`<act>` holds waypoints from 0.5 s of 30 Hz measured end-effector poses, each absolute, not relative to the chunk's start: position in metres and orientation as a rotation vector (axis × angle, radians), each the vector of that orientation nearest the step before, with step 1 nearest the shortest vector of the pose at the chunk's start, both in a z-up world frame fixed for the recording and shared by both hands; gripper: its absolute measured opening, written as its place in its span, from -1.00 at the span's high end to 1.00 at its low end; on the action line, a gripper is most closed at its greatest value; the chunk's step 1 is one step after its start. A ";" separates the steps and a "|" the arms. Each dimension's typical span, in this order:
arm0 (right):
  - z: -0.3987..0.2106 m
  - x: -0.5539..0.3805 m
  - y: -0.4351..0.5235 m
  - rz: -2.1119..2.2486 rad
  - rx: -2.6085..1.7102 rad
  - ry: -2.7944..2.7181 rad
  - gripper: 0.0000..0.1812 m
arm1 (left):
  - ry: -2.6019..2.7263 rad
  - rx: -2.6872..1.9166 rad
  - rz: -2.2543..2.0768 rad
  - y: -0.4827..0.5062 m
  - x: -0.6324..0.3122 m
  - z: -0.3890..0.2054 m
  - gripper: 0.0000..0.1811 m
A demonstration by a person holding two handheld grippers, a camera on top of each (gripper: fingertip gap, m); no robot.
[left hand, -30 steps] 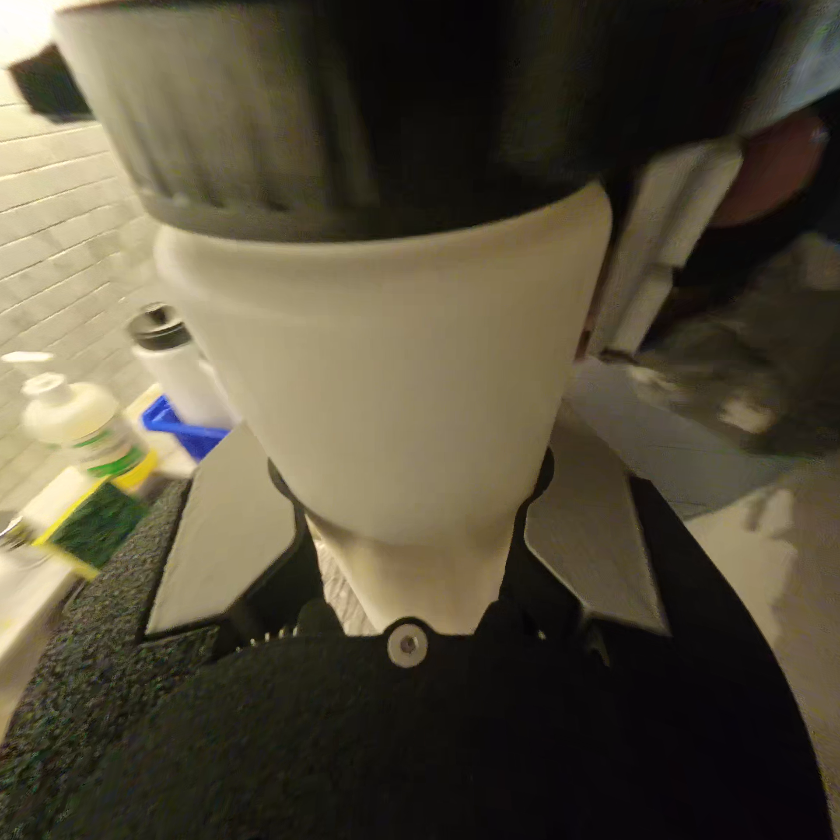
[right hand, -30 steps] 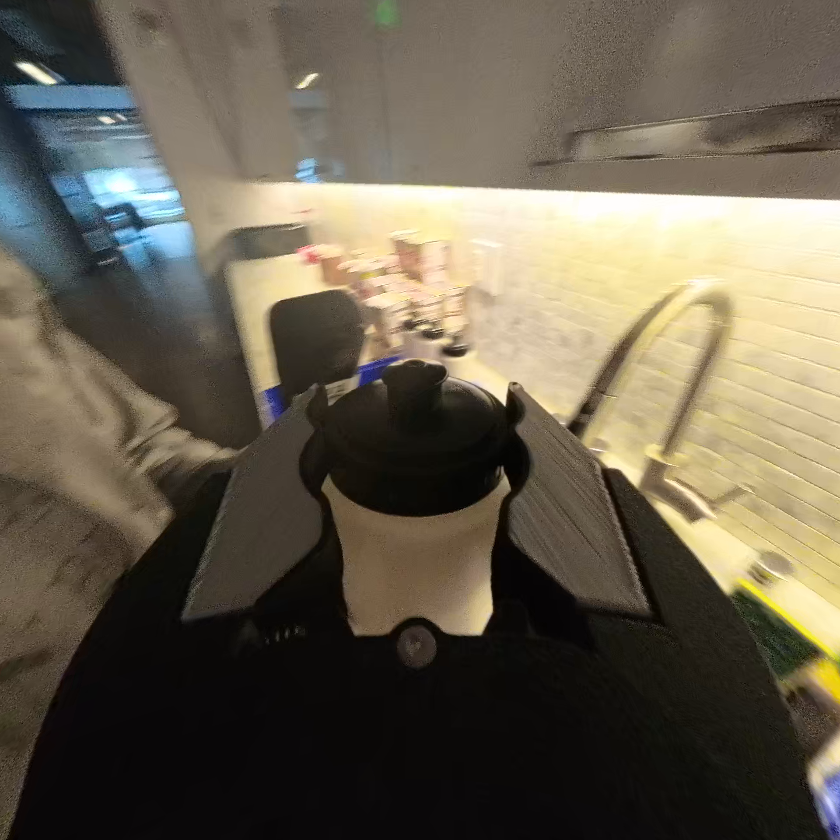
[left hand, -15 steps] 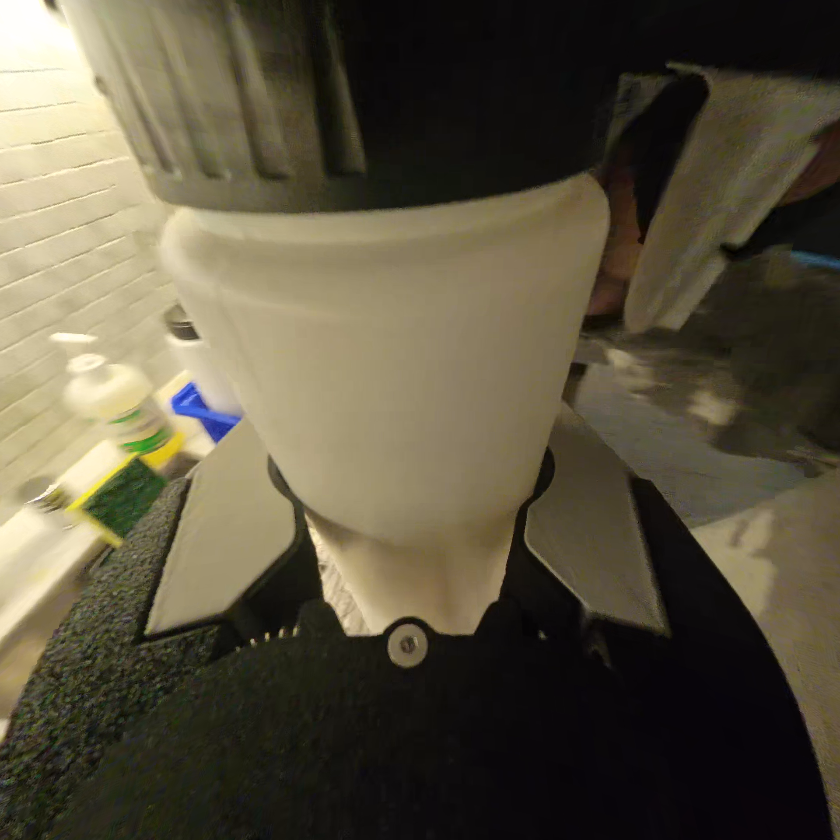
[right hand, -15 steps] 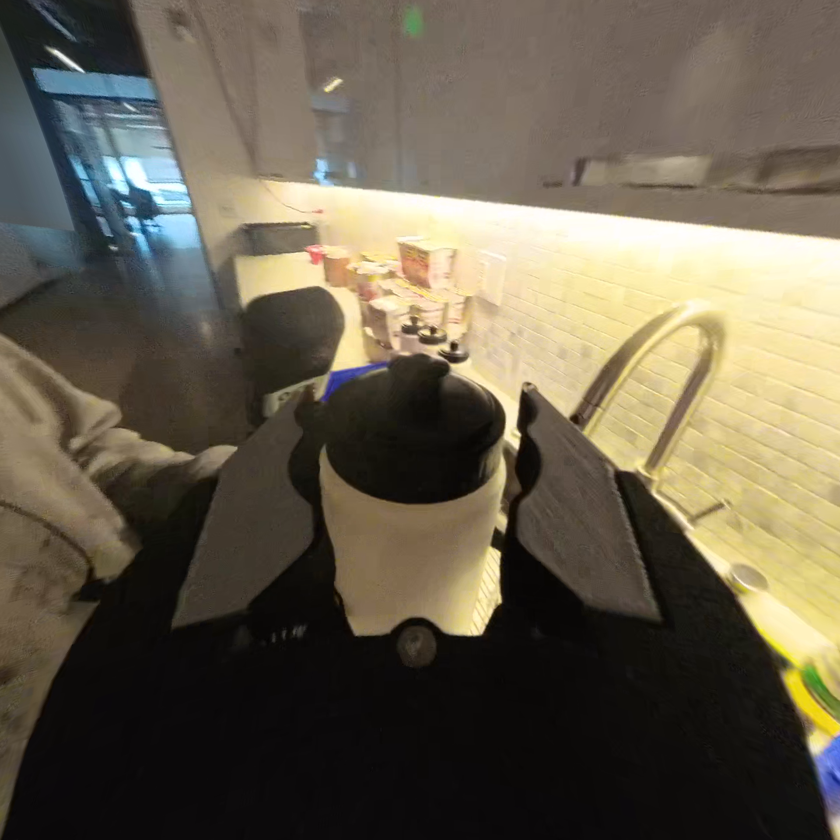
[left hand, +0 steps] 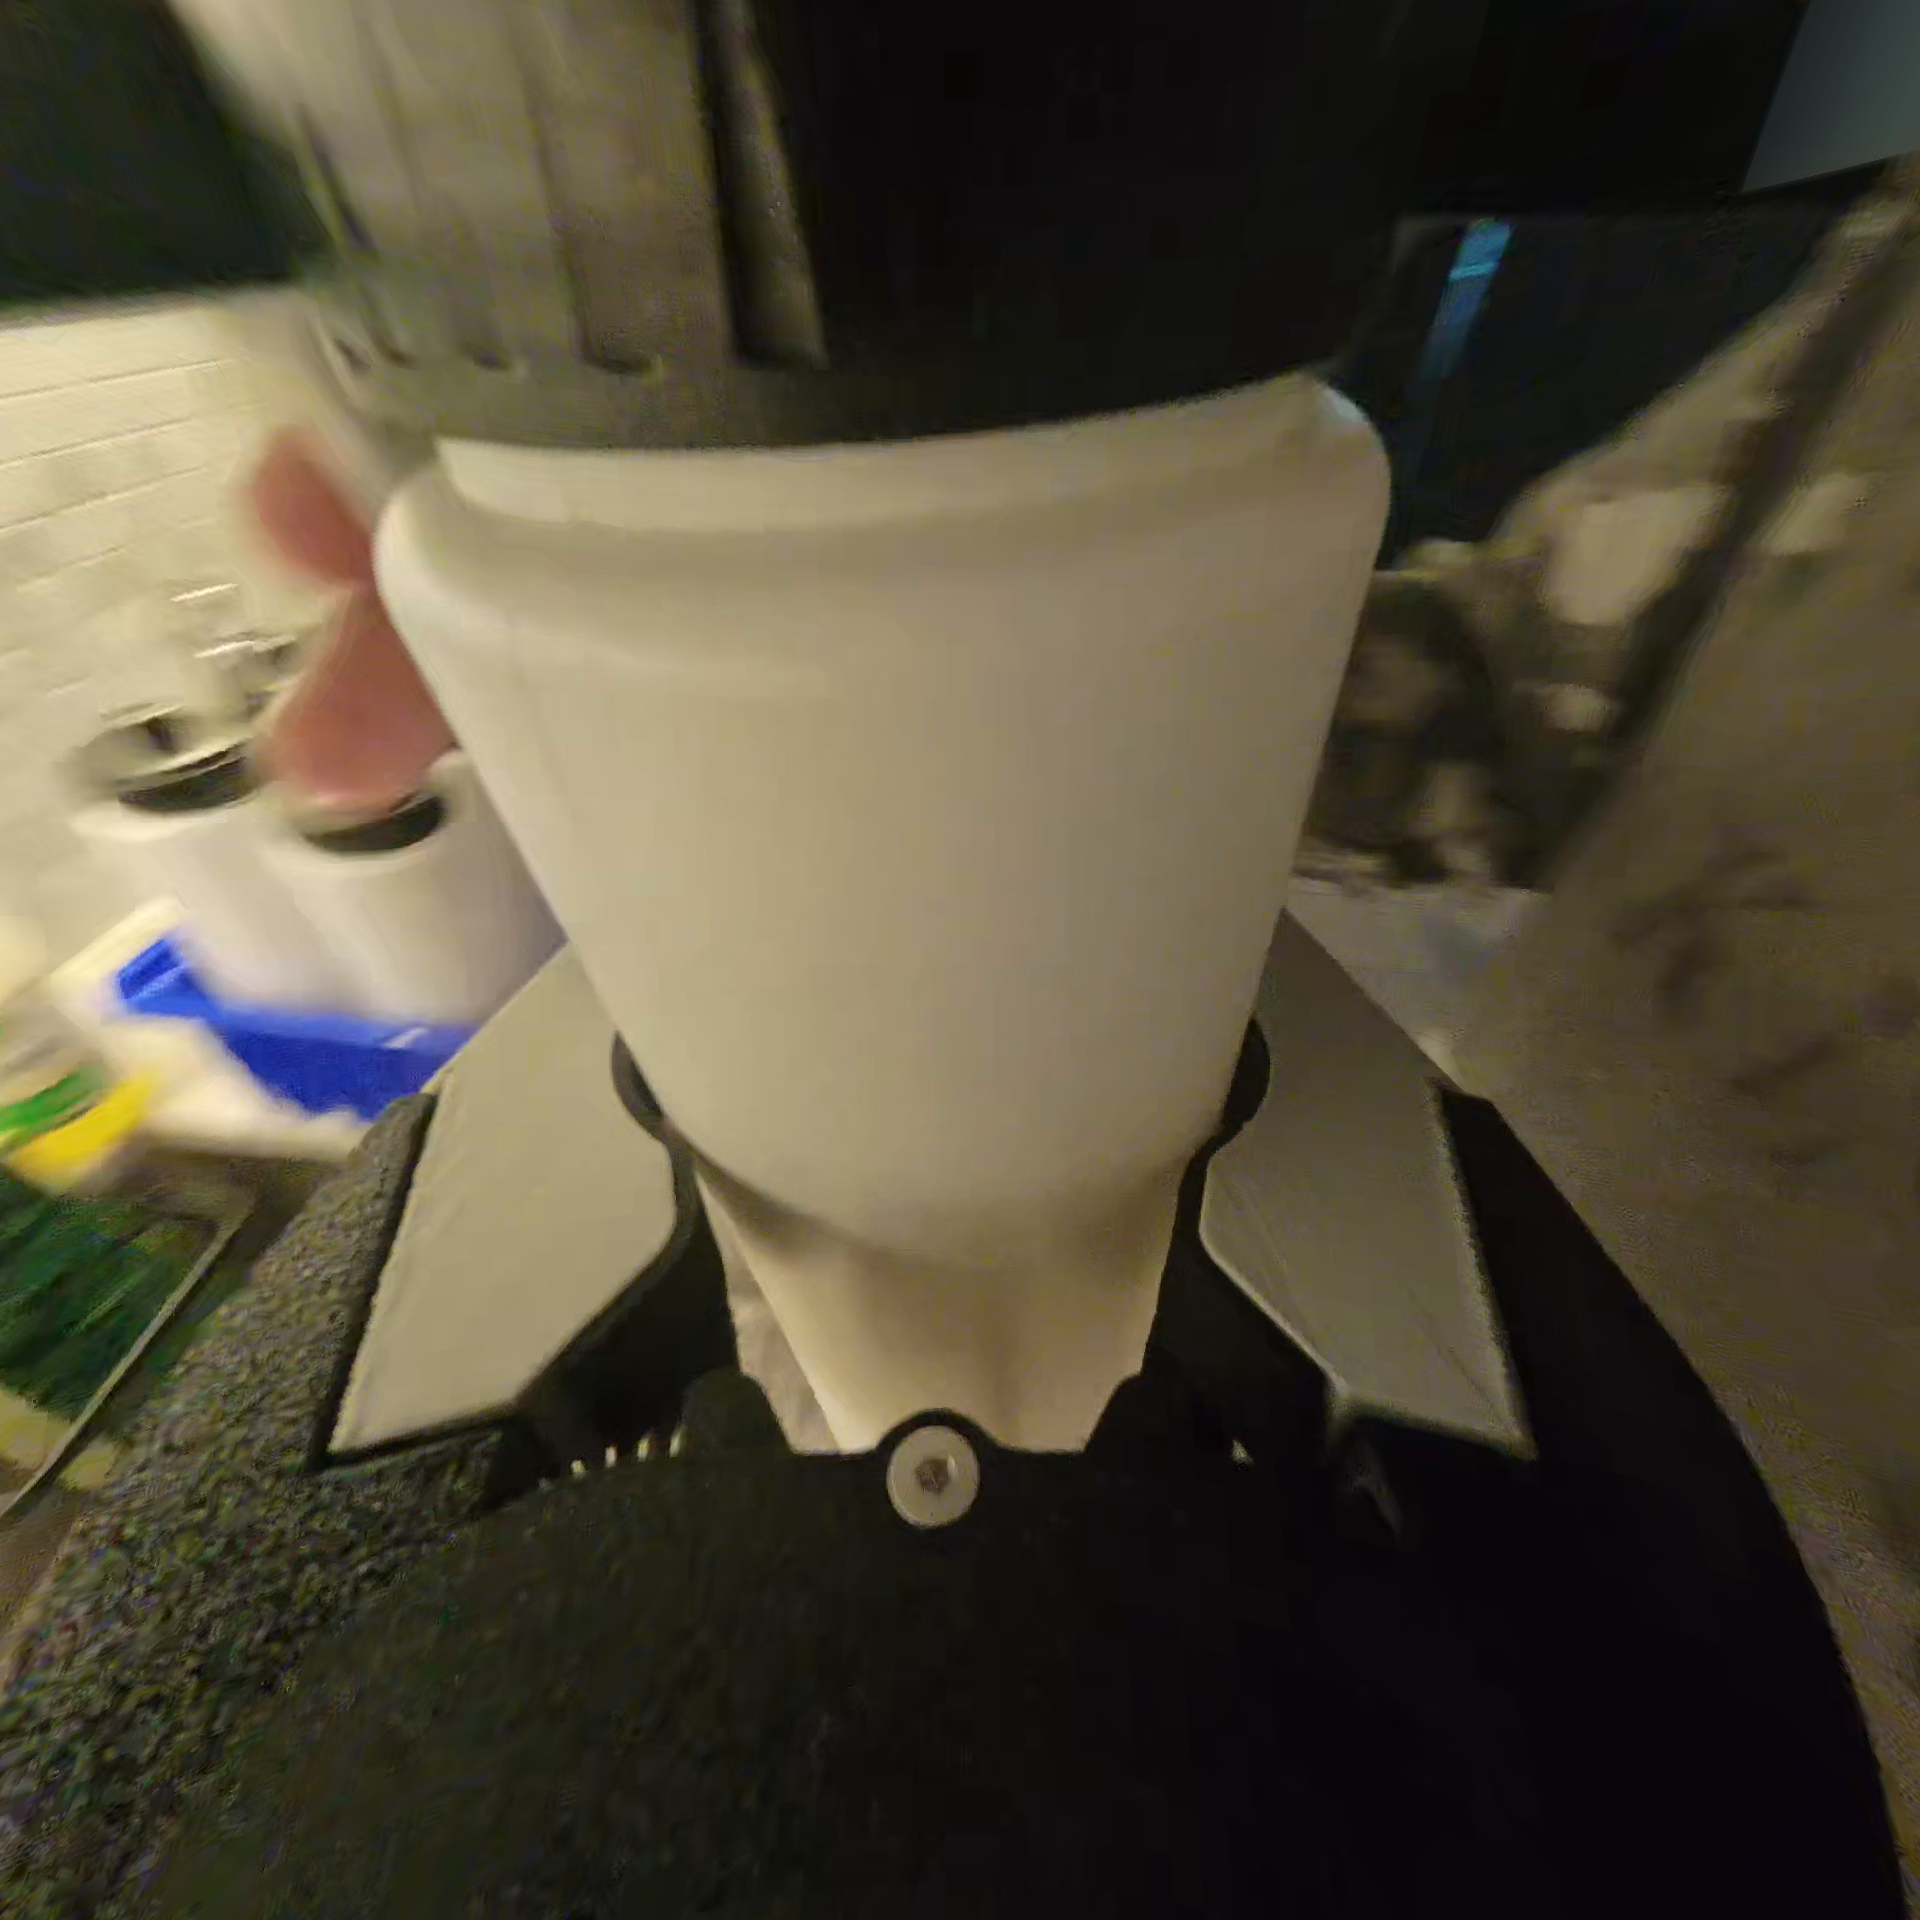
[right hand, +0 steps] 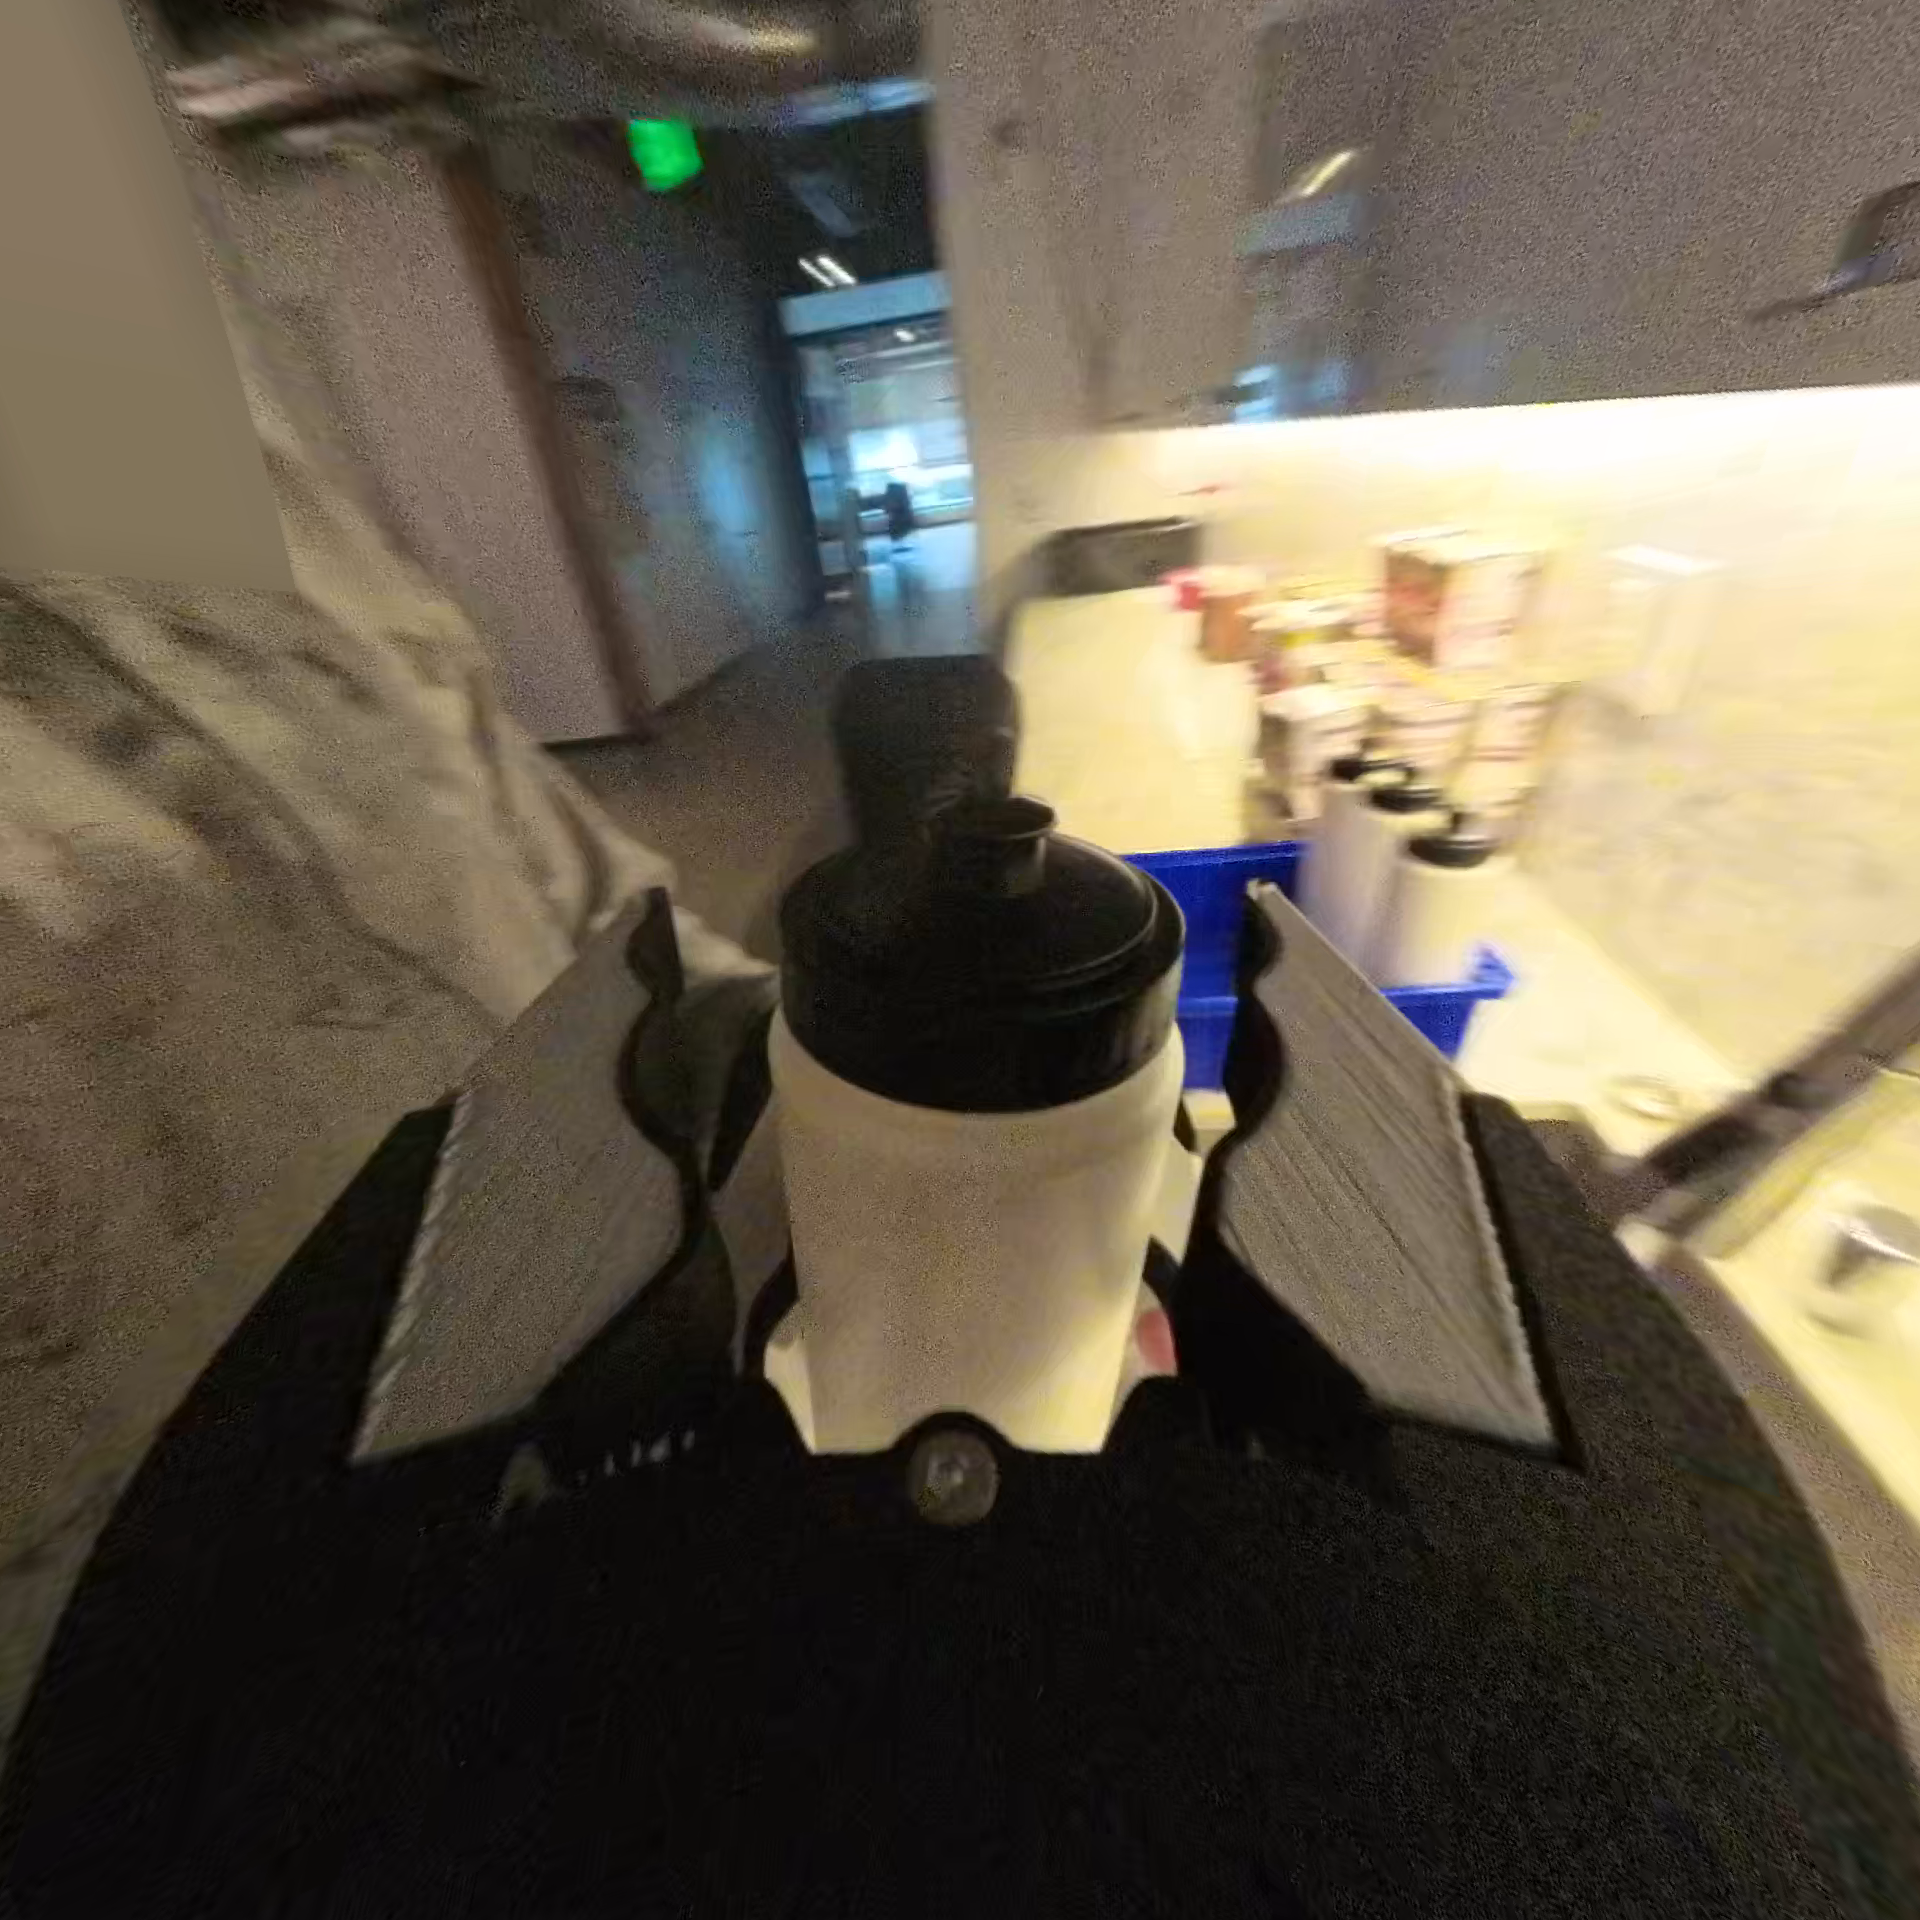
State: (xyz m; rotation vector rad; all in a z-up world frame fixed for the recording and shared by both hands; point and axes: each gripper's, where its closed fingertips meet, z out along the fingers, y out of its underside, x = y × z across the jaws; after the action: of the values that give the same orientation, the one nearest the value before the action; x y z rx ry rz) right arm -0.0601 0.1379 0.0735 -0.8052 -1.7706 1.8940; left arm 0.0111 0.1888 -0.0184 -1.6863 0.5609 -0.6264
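White plastic is filling the left wrist view: a bottle (left hand: pixel 883 810) with a black ribbed cap (left hand: pixel 831 187) is sitting clamped between the left gripper (left hand: pixel 940 1081)'s jaws. The right gripper (right hand: pixel 961 997) is flanking the same bottle (right hand: pixel 966 1226) below its cap (right hand: pixel 977 966), jaws apart, not touching. 2 more white bottles (left hand: pixel 312 894) are standing by a blue bin (left hand: pixel 301 1049)
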 end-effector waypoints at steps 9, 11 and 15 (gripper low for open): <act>0.051 -0.096 0.141 1.584 -0.967 -1.676 0.12 | 0.396 -1.851 -0.260 0.204 -0.040 -0.042 -0.15; 0.060 -0.075 0.117 1.805 -0.665 -1.915 0.15 | 0.533 -1.778 -0.451 0.187 -0.021 -0.030 -0.12; 0.090 -0.036 0.083 2.263 -0.216 -2.235 0.15 | 0.868 -1.567 -0.959 0.130 0.027 0.004 -0.13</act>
State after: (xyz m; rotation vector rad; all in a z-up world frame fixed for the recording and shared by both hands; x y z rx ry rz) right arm -0.0361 0.0832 0.0903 -0.2162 -2.2354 2.2625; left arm 0.0269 0.1296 0.0041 -1.5675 0.8676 -0.9587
